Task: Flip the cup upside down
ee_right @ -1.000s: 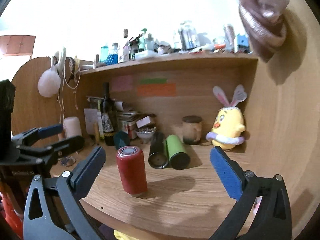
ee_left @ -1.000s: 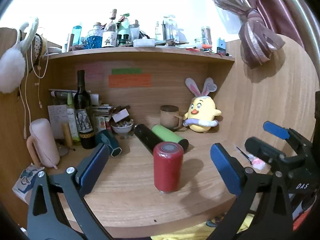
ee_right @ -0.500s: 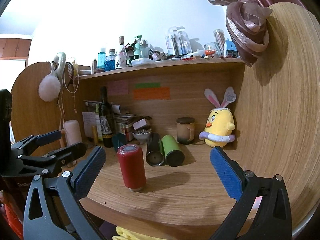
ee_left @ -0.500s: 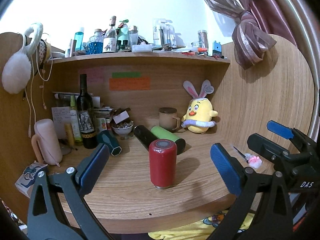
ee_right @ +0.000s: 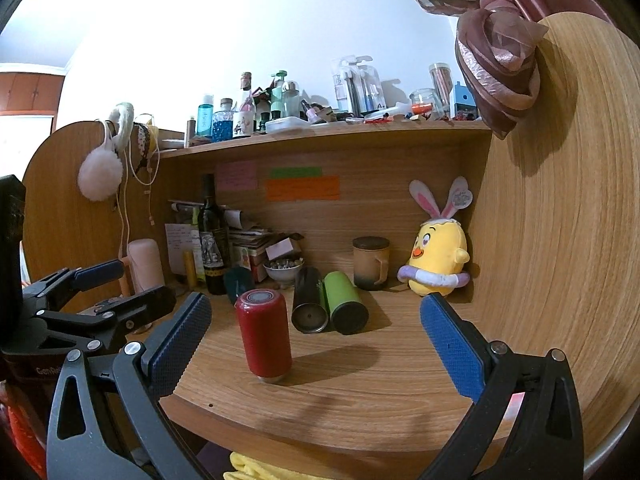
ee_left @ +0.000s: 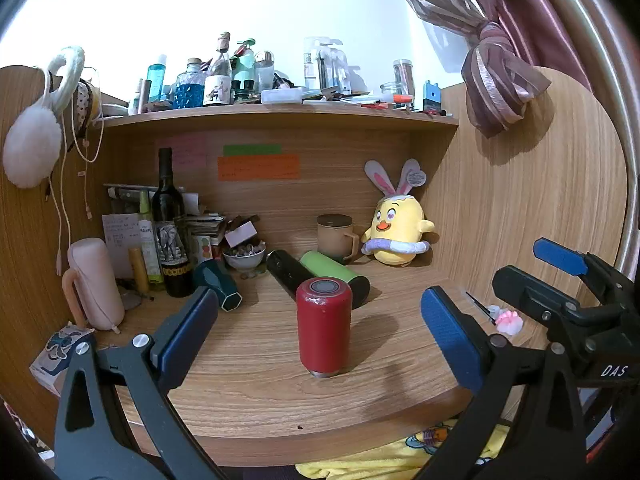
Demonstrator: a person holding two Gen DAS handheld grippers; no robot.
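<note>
A red cylindrical cup (ee_left: 324, 330) stands on end on the wooden desk (ee_left: 256, 396), a grey disc on its top face and a thin metal rim at its foot. It also shows in the right wrist view (ee_right: 264, 338). My left gripper (ee_left: 320, 334) is open and empty, held back from the cup near the desk's front edge. My right gripper (ee_right: 316, 344) is open and empty, with the cup left of its centre. The right gripper (ee_left: 568, 280) shows at the right of the left wrist view; the left gripper (ee_right: 92, 296) shows at the left of the right wrist view.
Behind the cup lie a black tumbler (ee_left: 286, 272) and a green tumbler (ee_left: 332, 272). A teal cup (ee_left: 218, 284) lies left. A beige mug (ee_left: 334, 234), a yellow chick plush (ee_left: 396, 232), a wine bottle (ee_left: 170, 228), a small bowl (ee_left: 244, 254) and a pink flask (ee_left: 94, 284) line the back and left. A cluttered shelf (ee_left: 280, 114) runs above.
Both grippers have drawn back and risen a little, so the cup looks smaller and farther. The cup has not moved. Both grippers stay open.
</note>
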